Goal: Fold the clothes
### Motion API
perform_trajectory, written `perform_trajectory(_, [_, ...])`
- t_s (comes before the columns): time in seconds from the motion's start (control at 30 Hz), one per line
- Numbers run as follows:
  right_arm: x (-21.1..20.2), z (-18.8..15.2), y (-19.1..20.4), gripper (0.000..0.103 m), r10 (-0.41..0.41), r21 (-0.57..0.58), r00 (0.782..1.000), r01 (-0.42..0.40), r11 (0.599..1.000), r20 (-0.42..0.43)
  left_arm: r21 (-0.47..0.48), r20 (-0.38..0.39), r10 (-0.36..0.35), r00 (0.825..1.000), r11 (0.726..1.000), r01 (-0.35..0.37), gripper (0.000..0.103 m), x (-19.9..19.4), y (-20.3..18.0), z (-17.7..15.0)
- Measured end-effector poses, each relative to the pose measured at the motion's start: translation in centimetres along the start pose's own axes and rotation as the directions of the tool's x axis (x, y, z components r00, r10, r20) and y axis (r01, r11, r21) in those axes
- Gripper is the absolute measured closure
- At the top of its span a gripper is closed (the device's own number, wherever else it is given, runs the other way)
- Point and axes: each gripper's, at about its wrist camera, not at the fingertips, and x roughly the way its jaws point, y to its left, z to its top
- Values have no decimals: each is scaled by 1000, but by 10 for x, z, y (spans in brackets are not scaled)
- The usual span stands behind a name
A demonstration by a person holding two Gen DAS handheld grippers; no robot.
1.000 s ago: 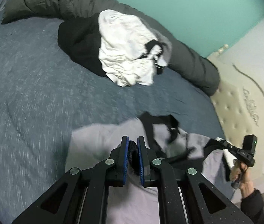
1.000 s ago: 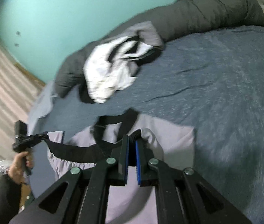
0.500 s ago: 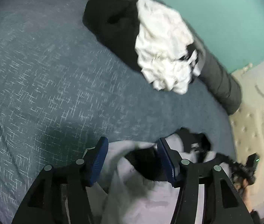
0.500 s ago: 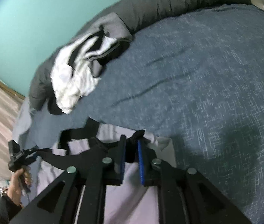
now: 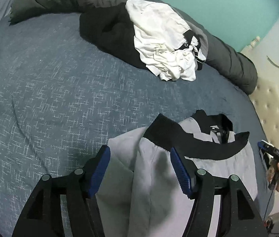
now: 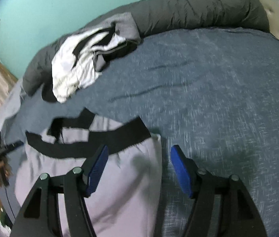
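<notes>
Progress check: the lilac jacket [image 5: 214, 164] lies on the blue bed [image 5: 50, 90], its black hem band doubled up toward the collar, so a first fold looks made. Left claw [image 5: 139, 169] is spreading its jaws over the cloth, pads off it; right claw [image 6: 138, 167] is opening too, straddling the jacket's edge without pinching. Left to do, I'd say: tidy this one, then tackle the crumpled white-and-black heap [image 5: 159, 39] by the grey duvet [image 5: 232, 63].
</notes>
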Motion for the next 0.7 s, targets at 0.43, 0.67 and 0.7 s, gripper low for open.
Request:
perform_trajectory(0.43, [54,-1,20,58,-40,-198,998,29,980,-49,108,3,-66,998,992,65,41,32,-14,9])
perform_trajectory(0.67, [60,-4,27,92,-55,-241,998,47,969,-29,184,14,-52,999,982,49,78,28,-28,7])
perform_trajectory(0.7, [57,-4,29,93,-57,-244,998,53,968,-7,191,23,-47,999,981,42,79,24,-30,7])
